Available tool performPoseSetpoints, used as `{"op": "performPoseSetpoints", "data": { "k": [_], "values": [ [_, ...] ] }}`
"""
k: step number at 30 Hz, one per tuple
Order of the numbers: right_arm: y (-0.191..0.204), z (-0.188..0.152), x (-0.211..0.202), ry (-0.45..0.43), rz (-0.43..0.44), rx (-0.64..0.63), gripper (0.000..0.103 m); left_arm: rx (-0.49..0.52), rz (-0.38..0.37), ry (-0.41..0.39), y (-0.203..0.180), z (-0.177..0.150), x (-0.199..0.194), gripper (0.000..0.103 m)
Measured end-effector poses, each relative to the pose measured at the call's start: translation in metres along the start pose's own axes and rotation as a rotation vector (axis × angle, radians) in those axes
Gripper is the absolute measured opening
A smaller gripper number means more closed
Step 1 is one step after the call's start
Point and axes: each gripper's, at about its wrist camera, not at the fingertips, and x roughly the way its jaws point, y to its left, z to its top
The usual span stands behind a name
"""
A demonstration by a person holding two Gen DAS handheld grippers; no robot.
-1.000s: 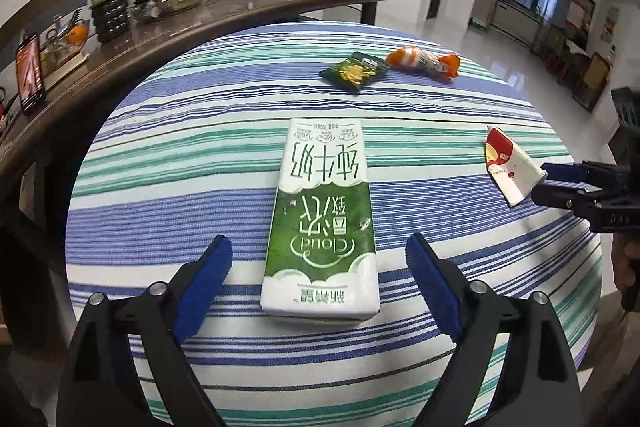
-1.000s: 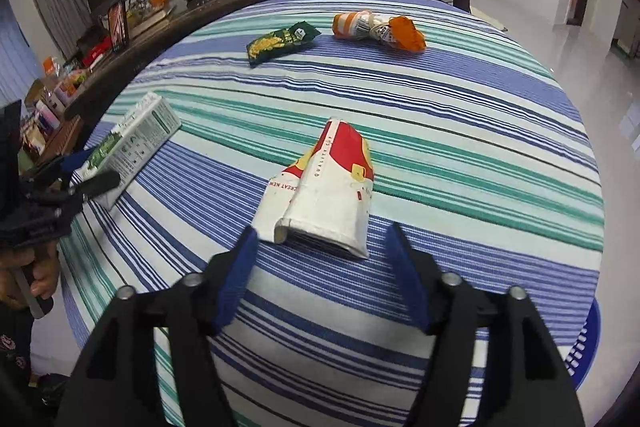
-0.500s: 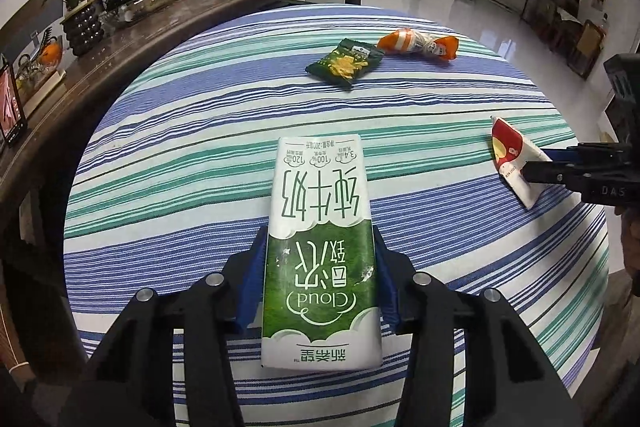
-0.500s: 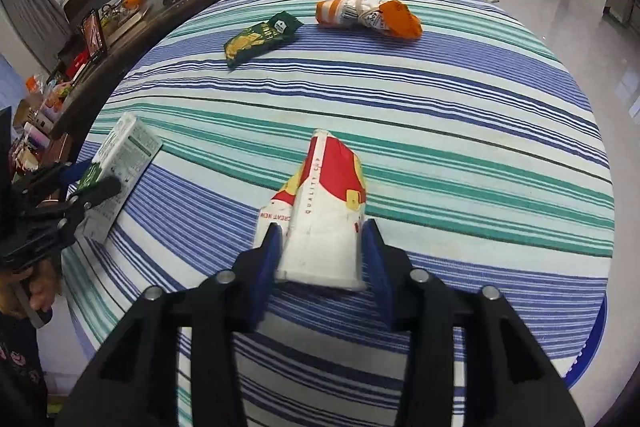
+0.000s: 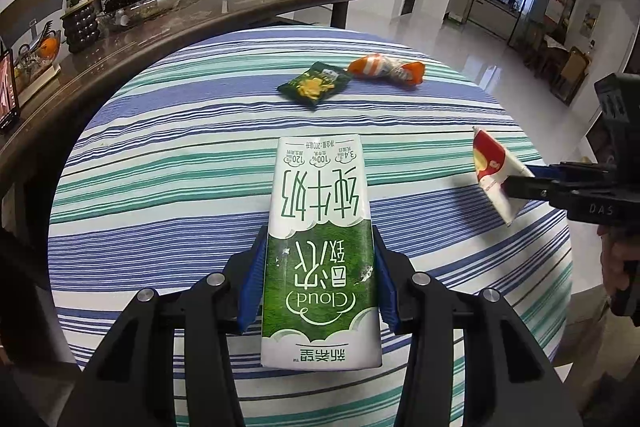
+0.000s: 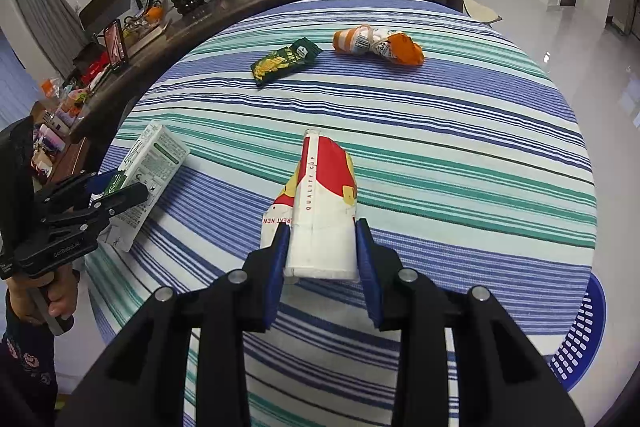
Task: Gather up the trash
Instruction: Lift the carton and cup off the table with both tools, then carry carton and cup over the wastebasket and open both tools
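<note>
The blue basket peeks out at the table's edge, low on the right in the right wrist view. It is the landmark. The right gripper is closest to it. Its jaws are closing on the squashed paper cup, pinching the cup's white end, and the cup's long side points away from the basket, toward the middle of the table. The left gripper is far from the basket. It holds 1 milk carton, squeezed on both sides, pointing straight ahead.
</note>
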Motion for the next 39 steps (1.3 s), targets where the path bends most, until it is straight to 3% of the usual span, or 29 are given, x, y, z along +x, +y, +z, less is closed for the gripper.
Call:
{"op": "performPoseSetpoints", "data": {
  "k": [25, 30, 39],
  "values": [
    [-0.031, -0.018, -0.027, -0.042, 0.009, 0.062, 0.032, 0.054, -0.054, -0.017, -0.054, 0.018, 0.004, 0.046],
    [-0.044, -0.021, -0.040, -0.067, 0.011, 0.091, 0.032, 0.076, -0.084, -0.018, -0.077, 0.025, 0.008, 0.046],
    [-0.094, -0.038, -0.073, -0.109, -0.035, 0.172, 0.032, 0.162, -0.181, -0.015, -0.154, 0.040, 0.021, 0.046]
  ]
}}
